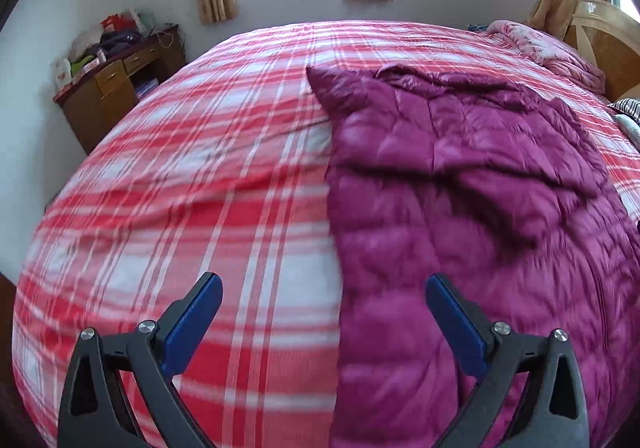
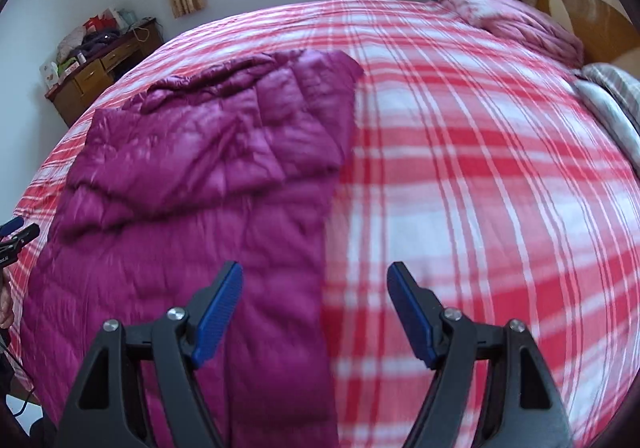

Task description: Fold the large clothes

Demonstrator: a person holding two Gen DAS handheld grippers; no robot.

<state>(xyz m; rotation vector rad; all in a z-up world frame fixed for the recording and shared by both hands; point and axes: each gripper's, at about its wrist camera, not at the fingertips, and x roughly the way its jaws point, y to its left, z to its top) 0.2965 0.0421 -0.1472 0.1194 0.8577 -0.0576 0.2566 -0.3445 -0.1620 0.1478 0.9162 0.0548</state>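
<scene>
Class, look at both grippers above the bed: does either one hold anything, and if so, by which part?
Nothing is held. The left gripper and the right gripper both stand open above the purple down jacket, with no fabric between their pads.

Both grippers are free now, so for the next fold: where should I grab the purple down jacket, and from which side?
Judging by its pose, take the purple down jacket at its near hem corners, coming from the near bed edge. It lies lengthwise away, sleeve already folded across, so the left gripper and right gripper could lift the hem toward the collar.
</scene>
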